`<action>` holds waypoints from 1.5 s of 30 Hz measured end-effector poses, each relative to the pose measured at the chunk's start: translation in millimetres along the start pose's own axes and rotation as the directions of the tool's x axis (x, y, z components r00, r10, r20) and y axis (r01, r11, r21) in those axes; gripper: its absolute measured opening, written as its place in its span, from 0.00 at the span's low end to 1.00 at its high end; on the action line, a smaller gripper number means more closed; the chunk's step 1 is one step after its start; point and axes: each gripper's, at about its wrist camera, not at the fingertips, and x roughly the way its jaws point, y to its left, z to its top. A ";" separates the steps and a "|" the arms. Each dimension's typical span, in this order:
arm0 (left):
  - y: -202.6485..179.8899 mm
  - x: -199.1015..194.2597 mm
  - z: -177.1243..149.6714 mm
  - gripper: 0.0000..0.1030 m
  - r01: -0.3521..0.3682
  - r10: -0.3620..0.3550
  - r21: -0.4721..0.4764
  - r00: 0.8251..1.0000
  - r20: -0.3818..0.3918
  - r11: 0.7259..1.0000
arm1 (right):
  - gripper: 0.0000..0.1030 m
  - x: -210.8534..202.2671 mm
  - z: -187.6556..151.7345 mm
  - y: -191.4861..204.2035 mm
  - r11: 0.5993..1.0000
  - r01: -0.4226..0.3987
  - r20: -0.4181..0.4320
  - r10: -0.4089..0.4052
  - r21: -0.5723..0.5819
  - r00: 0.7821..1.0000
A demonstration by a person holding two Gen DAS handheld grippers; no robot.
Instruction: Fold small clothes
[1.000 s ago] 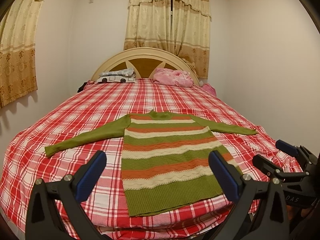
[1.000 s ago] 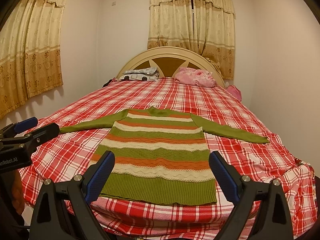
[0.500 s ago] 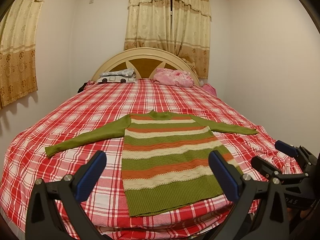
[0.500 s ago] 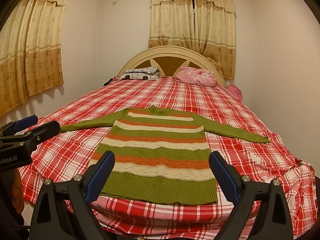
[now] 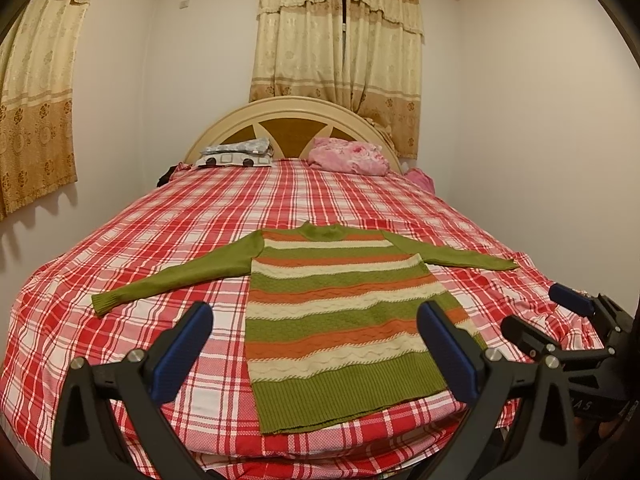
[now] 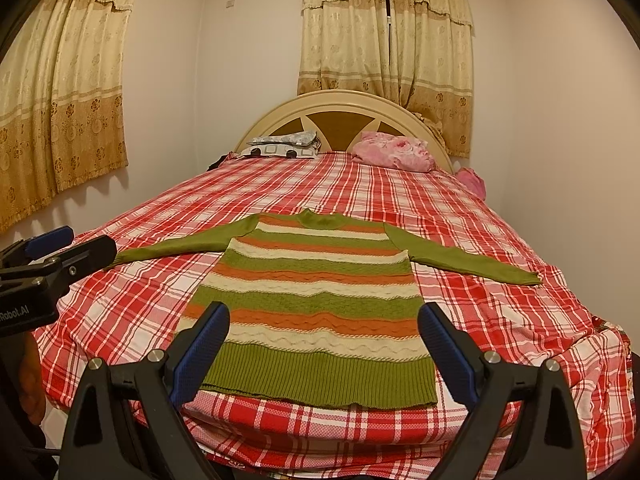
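The bed (image 5: 160,240) takes up most of the room, covered in a red and white plaid sheet (image 6: 500,320), with a cream arched headboard (image 5: 296,108) at the far end. Lying flat near the foot edge is the sweater (image 5: 340,308), green with orange and cream stripes, both sleeves spread out toward the side edges and the hem closest to the foot edge, neck pointing at the headboard. Up by the headboard there's a pink pillow (image 6: 394,154) and a grey patterned one (image 6: 282,146).

The left gripper (image 5: 316,354) hovers over the foot edge with its jaws spread wide apart, holding nothing; the sweater's hem sits between them and a bit beyond. The right gripper (image 6: 324,344) is also wide apart and empty, the hem framed right between its blue pads (image 6: 200,350).
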 end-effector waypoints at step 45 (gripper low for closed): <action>-15.0 202.8 17.8 1.00 0.006 0.012 0.095 0.982 -0.191 0.995 | 0.92 206.3 -9.2 -173.9 0.968 0.115 -0.265 -0.053 0.223 0.963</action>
